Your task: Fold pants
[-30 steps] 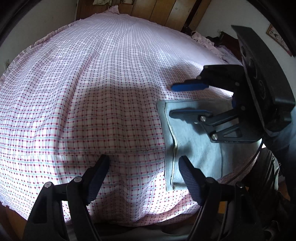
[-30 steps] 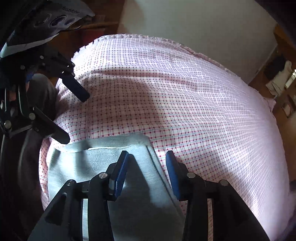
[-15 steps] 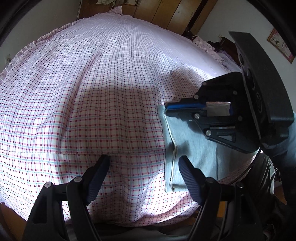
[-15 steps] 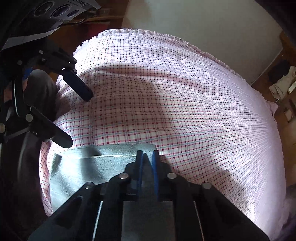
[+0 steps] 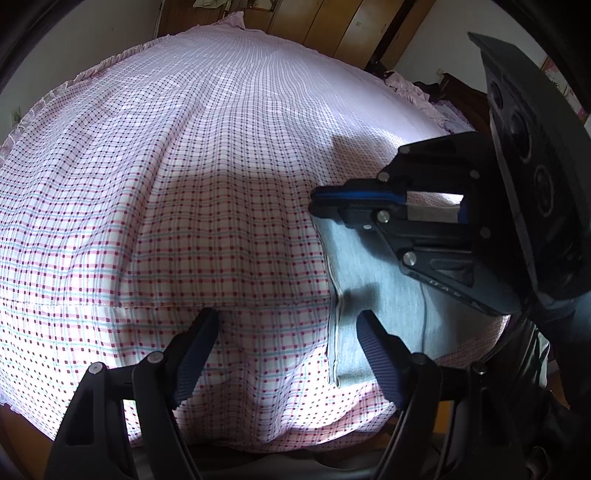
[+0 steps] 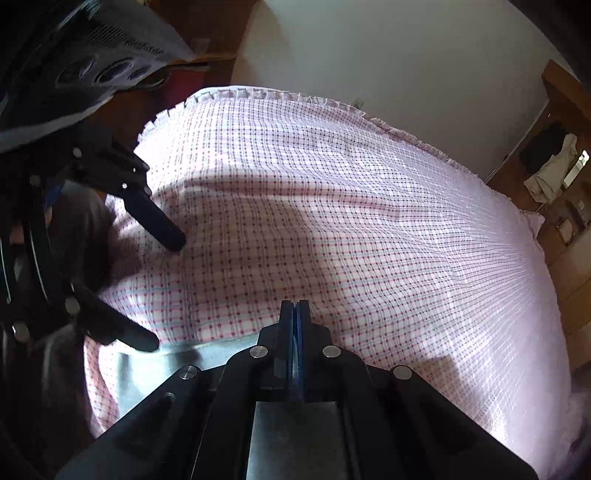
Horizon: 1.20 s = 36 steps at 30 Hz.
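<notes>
The folded grey pants (image 5: 373, 280) lie at the near edge of the bed, right of my left gripper (image 5: 288, 339). That gripper is open and empty over the bedspread, its right finger at the pants' near left edge. My right gripper (image 5: 317, 203) is shut at the pants' far left corner; whether cloth is pinched between the pads I cannot tell. In the right wrist view the shut right gripper (image 6: 294, 308) hides most of the pants (image 6: 155, 363), and the left gripper (image 6: 166, 291) stands open to the left.
A pink checked bedspread (image 5: 192, 177) covers the whole bed, with a frilled edge (image 6: 295, 98). Wooden wardrobes (image 5: 332, 22) stand beyond the far side. A white wall (image 6: 388, 55) and clothes hung on furniture (image 6: 550, 170) lie beyond the bed.
My right gripper has gone from open to shut at the pants' far corner and shifted forward. My left gripper stays open in about the same place.
</notes>
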Tool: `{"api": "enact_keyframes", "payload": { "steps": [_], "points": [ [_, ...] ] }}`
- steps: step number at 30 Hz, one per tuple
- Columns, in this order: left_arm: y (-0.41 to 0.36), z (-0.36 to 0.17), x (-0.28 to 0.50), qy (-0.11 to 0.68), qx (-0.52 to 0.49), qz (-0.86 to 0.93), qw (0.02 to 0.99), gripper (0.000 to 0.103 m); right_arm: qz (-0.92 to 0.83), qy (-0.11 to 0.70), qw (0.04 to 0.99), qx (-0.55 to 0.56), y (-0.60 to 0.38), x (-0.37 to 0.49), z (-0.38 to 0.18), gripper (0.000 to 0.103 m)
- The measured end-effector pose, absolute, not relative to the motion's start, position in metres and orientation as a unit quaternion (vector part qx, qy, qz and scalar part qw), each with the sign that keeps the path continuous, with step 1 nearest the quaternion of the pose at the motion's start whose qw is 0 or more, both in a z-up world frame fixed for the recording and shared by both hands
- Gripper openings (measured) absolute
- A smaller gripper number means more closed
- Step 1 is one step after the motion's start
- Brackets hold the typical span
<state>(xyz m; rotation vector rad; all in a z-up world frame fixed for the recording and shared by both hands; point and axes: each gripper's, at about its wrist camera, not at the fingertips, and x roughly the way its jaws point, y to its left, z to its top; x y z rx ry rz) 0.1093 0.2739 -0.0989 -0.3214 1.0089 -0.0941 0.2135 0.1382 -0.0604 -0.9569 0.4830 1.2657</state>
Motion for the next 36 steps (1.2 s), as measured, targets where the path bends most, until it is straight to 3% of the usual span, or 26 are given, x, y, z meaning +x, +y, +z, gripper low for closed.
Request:
{"api": "enact_keyframes", "payload": {
  "steps": [9,11,16,28,36],
  "points": [
    [0.273,-0.101,0.113,0.483,-0.154,-0.044,0.861,0.081,0.536,0.209,0.694,-0.434,0.140,0.220,-0.072,0.000],
    [0.273,-0.102,0.114,0.484,-0.154,-0.044,0.860,0.081,0.533,0.209,0.694,-0.436,0.137,0.217,-0.070,0.014],
    [0.272,-0.103,0.116,0.486,-0.150,-0.043,0.860,0.081,0.539,0.198,0.695,-0.433,0.112,0.201,-0.067,0.017],
    [0.262,-0.105,0.123,0.491,-0.140,-0.044,0.859,0.081,0.544,0.233,0.706,-0.390,0.068,0.179,-0.065,0.017],
    [0.259,-0.108,0.124,0.494,-0.136,-0.044,0.857,0.081,0.553,0.207,0.698,-0.405,0.058,0.142,-0.080,0.017]
  ]
}}
